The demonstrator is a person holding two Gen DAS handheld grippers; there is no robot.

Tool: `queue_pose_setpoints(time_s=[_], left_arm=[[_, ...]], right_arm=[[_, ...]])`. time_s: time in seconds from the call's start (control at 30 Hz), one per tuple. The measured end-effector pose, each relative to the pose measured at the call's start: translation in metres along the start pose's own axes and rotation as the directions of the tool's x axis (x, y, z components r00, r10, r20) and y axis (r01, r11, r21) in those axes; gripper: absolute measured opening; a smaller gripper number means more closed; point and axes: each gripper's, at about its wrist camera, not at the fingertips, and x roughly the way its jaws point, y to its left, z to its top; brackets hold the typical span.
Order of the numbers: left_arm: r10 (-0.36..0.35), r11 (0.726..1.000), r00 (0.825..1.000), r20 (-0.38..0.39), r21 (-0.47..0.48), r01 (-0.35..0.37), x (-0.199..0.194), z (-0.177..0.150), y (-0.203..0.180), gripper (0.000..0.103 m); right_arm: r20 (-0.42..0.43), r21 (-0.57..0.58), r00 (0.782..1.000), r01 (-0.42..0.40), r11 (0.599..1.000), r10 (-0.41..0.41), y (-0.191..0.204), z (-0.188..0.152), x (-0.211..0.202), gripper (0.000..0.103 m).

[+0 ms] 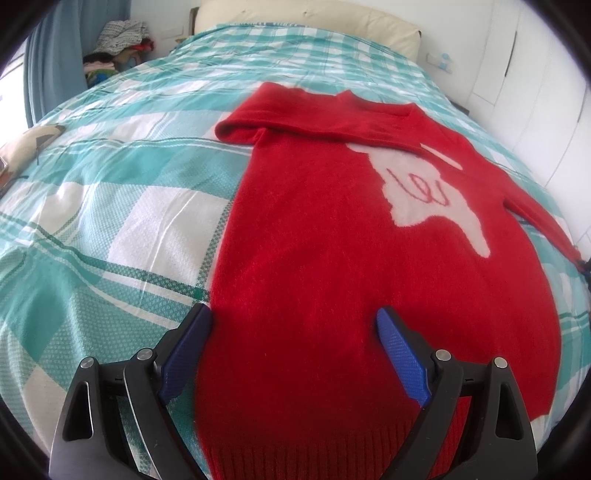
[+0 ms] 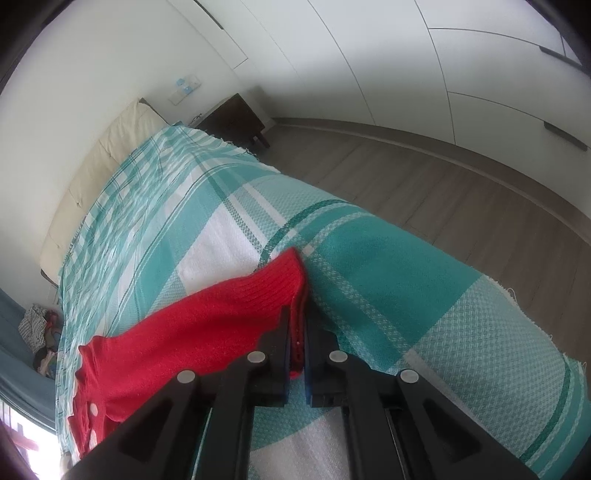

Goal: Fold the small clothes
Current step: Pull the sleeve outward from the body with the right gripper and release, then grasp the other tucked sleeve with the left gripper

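A small red sweater with a white patch lies flat on the teal plaid bedcover. Its left sleeve is folded across the chest. My left gripper is open, its blue fingers apart just above the sweater's lower body near the ribbed hem. My right gripper is shut on the cuff of the right sleeve and holds it a little above the bedcover. The sleeve runs back to the sweater body at lower left in the right wrist view.
A cream headboard stands at the bed's far end. A pile of clothes sits beside blue curtains. A dark nightstand, wood floor and white wardrobe doors lie beyond the bed's right edge.
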Motion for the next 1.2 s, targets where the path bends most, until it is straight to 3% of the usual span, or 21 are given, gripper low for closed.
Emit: queue_pose_setpoints(time_s=[0.2,0.27,0.33,0.43,0.5,0.6,0.67,0.73,0.77,0.83,0.9,1.0,1.13,1.2], left_arm=[[0.004,1.0,1.0,0.002,0.006,-0.004,-0.003,-0.002,0.0,0.093],[0.004,1.0,1.0,0.005,0.008,-0.004,-0.006,-0.003,-0.001,0.093],[-0.01,1.0,1.0,0.0,0.019,0.01,-0.016,-0.004,-0.002,0.093],[-0.046,0.998,0.999,0.03,0.048,0.044,-0.051,-0.002,-0.002,0.093],[-0.069,0.994,0.996,0.048,0.088,0.065,-0.077,0.01,-0.003,0.093],[-0.077,0.983,0.987,0.138,0.173,0.053,-0.118,0.055,-0.01,0.095],[-0.081,0.975,0.97,0.229,0.221,0.029,-0.138,0.092,-0.019,0.101],[-0.085,0.96,0.959,0.269,0.278,0.007,-0.134,0.126,-0.036,0.103],[-0.092,0.946,0.965,0.245,0.324,0.008,-0.12,0.139,-0.047,0.103],[-0.107,0.908,0.988,0.11,0.417,0.052,-0.069,0.157,-0.072,0.103],[-0.068,0.879,0.998,0.003,0.472,0.058,-0.012,0.16,-0.093,0.102],[0.0,0.827,0.999,-0.05,0.562,0.028,0.048,0.155,-0.119,0.1],[-0.025,0.757,0.996,-0.084,0.649,0.074,0.083,0.155,-0.14,0.09],[-0.019,0.732,0.995,-0.099,0.676,0.082,0.098,0.156,-0.143,0.084]], right_arm=[[0.045,0.017,0.996,0.075,0.997,-0.075,-0.008,-0.001,-0.018,0.003],[0.095,0.006,0.987,0.131,0.991,-0.131,-0.005,0.0,-0.03,0.004],[0.181,-0.025,0.972,0.158,0.987,-0.15,0.004,0.001,-0.049,0.013],[0.276,-0.124,0.959,0.1,0.987,-0.063,0.028,-0.009,-0.077,0.013],[0.265,-0.23,0.961,-0.013,0.973,0.075,0.053,-0.024,-0.088,0.024],[0.141,-0.433,0.956,-0.174,0.884,0.257,0.1,-0.065,-0.092,0.05],[0.03,-0.569,0.95,-0.239,0.787,0.311,0.134,-0.101,-0.089,0.053],[-0.071,-0.669,0.941,-0.291,0.684,0.331,0.159,-0.134,-0.086,0.053],[-0.103,-0.703,0.936,-0.309,0.641,0.337,0.168,-0.148,-0.086,0.053],[-0.155,-0.748,0.924,-0.341,0.57,0.35,0.179,-0.17,-0.086,0.053],[-0.196,-0.769,0.915,-0.367,0.524,0.353,0.183,-0.187,-0.085,0.053],[-0.234,-0.791,0.914,-0.377,0.482,0.33,0.185,-0.209,-0.082,0.053],[-0.246,-0.826,0.917,-0.367,0.428,0.313,0.191,-0.229,-0.084,0.053],[-0.248,-0.826,0.916,-0.37,0.425,0.316,0.193,-0.231,-0.083,0.053]])
